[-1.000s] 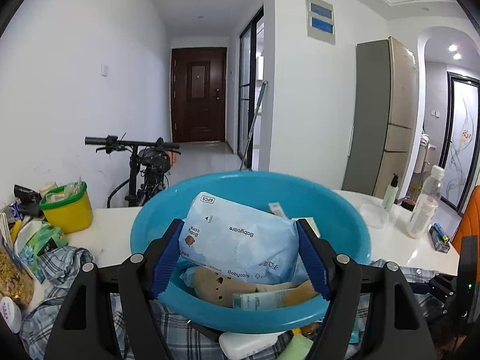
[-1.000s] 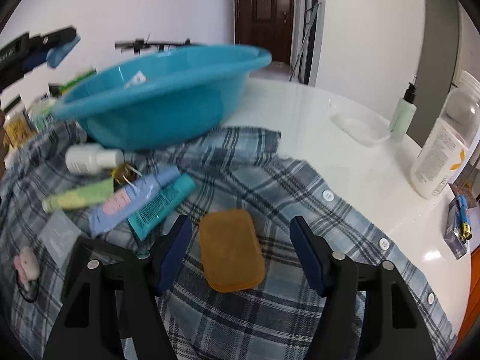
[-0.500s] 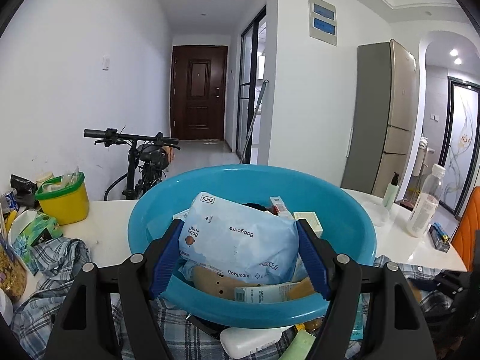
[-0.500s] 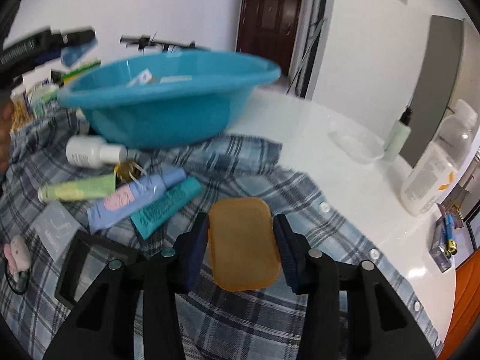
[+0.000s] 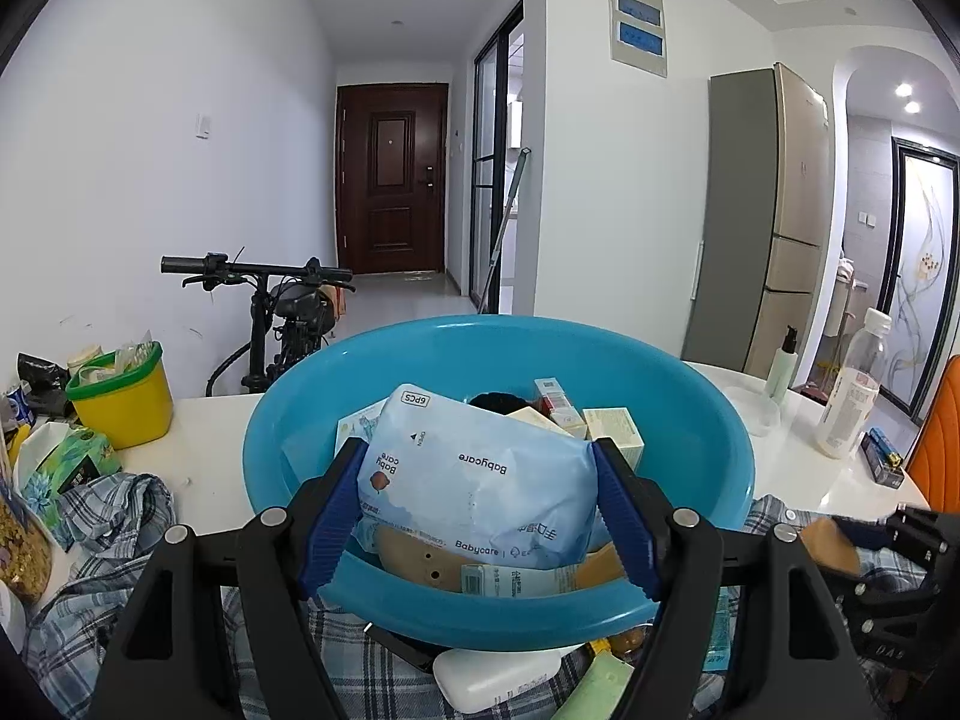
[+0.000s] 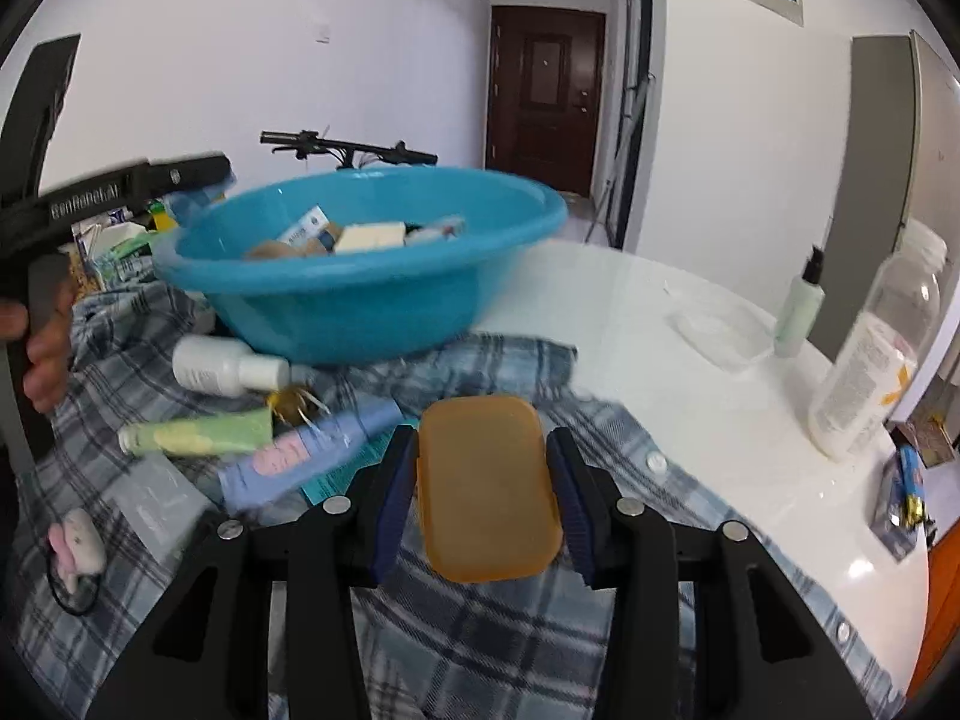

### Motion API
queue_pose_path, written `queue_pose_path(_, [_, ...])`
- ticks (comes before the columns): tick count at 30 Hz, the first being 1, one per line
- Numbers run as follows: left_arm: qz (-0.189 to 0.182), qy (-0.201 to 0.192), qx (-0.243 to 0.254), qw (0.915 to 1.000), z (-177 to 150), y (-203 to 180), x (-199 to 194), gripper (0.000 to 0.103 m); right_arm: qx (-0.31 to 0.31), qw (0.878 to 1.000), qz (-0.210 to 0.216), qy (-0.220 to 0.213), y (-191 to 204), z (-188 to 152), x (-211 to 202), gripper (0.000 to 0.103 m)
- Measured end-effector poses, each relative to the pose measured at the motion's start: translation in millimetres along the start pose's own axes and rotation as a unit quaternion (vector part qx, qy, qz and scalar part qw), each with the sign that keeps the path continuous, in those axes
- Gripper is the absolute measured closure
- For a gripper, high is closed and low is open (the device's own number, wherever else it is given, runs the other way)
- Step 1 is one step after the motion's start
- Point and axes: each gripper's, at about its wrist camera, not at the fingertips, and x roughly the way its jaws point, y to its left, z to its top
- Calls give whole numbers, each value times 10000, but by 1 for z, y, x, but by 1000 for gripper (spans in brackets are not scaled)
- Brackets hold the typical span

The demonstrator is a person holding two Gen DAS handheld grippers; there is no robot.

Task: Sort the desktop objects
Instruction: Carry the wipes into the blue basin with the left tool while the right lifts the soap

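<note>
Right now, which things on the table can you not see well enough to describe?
- Items under the wipes pack in the basin: left wrist view, the pack covers them.
- White bottle: left wrist view, the basin and bottom edge cut it off.
- Teal tube: right wrist view, blurred, partly behind the right tool.
- Soap: underside unseen.

The pale blue wipes pack (image 5: 474, 480) lying in the blue basin (image 5: 690, 396) is showing "Babycare" in upside-down print across its middle and again near its lower edge, "Baby care" beside a small brown emblem at its left end, and "6PCS" in a rounded tag at its top corner. Lettering on the other boxes, tubes and bottles is reading too small or blurred.
</note>
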Motion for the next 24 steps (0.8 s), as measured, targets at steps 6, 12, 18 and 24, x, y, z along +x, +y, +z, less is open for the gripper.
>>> queue_pose_path(6, [18, 0, -23, 10000, -1, 0, 1, 27, 1, 9973, 203, -708, 14, 53, -21, 60])
queue_pose_path(12, [54, -35, -3, 10000, -1, 0, -1, 27, 176, 9913, 400, -1241, 19, 96, -22, 60])
queue_pose_path(18, [88, -89, -51, 9999, 2, 4, -7, 27, 246, 9868, 621, -1478, 33, 127, -4, 60])
queue_pose_path(24, [136, -138, -105, 9998, 3, 7, -8, 27, 249, 9854, 876, -1436, 46, 117, 20, 60])
